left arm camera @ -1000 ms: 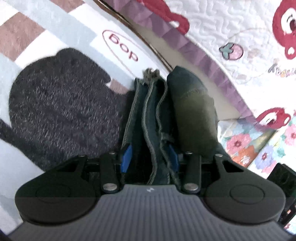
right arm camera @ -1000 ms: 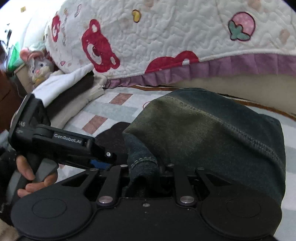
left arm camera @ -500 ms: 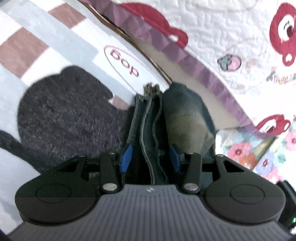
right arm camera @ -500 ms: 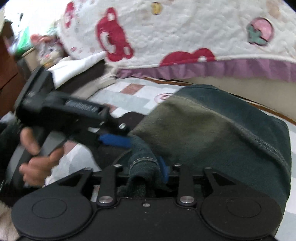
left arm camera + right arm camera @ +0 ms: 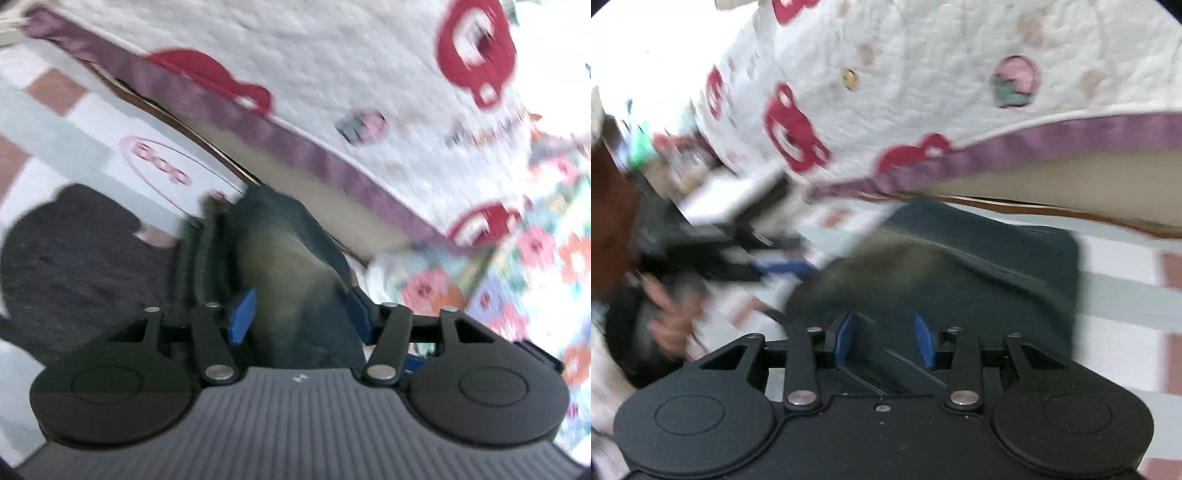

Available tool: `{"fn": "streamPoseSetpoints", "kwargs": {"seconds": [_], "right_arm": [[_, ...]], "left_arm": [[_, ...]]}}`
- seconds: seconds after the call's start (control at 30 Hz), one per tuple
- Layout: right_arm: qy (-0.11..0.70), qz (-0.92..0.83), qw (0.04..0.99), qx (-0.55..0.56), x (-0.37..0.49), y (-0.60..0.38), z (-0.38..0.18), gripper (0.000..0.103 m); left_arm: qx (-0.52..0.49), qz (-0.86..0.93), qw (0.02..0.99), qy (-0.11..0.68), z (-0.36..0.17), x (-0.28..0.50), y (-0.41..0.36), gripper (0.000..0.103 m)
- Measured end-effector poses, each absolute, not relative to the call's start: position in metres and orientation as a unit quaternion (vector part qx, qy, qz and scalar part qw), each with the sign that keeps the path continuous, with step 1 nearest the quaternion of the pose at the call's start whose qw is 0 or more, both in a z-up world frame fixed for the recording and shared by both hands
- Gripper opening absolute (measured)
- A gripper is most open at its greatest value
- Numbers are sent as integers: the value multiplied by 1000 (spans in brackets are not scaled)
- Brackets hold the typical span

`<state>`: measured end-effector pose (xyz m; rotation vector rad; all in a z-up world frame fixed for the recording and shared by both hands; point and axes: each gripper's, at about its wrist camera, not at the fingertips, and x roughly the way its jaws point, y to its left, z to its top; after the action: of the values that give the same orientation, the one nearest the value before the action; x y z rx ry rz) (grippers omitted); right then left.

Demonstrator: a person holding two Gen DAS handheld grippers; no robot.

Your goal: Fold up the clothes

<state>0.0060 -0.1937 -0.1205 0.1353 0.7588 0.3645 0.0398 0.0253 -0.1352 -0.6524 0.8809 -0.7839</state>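
Observation:
The folded dark blue-green garment (image 5: 960,273) lies on the checked blanket (image 5: 1126,306) by the quilt's purple edge. My right gripper (image 5: 885,339) is open just short of its near edge, blue pads apart with nothing between them. In the left wrist view the same garment (image 5: 291,266) bulges between the spread blue pads of my left gripper (image 5: 301,314), which looks open, its pads not pressing the cloth. The right wrist view shows the left gripper (image 5: 783,266) blurred at the garment's left side, held by a hand (image 5: 672,317).
A white quilt (image 5: 923,74) with red bears and a purple border (image 5: 295,147) hangs over the blanket just behind the garment. A dark fuzzy patch (image 5: 81,258) lies on the blanket to the left. Floral fabric (image 5: 517,277) is at the right.
Both grippers have let go of the garment: the right one's pads opened and pulled back, the left one's pads spread wider. Both views swung and are blurred.

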Motion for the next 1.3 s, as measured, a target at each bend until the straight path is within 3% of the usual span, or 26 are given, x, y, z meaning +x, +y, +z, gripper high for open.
{"fn": "streamPoseSetpoints", "kwargs": {"seconds": [0.2,0.37,0.4,0.43,0.6,0.77,0.9,1.1,1.3], "right_arm": [[394,157,905,-33,-17,-185,-140,45],[396,124,904,-104,-16,-184,-149,46],[400,125,902,-105,-15,-186,-150,38],[404,126,900,-106,-13,-187,-151,18],[431,112,887,-122,-20,-198,-155,4],[460,84,875,-126,-25,-210,-167,3],[460,91,880,-76,-21,-220,-145,5],[379,185,900,108,24,-219,-114,24],[414,219,884,-1,64,-160,-152,27]], "left_arm": [[-114,-389,815,415,-127,18,-32,68],[-35,-382,831,404,-125,6,-43,69],[12,-372,836,404,-129,2,-49,73],[59,-361,839,404,-132,-2,-54,76],[58,-332,832,440,-140,5,-47,80],[90,-305,858,403,-125,0,-41,76],[108,-283,867,396,-120,-2,-37,78],[119,-283,865,397,-116,-5,-41,78],[37,-329,869,369,-98,-3,-10,74]]}}
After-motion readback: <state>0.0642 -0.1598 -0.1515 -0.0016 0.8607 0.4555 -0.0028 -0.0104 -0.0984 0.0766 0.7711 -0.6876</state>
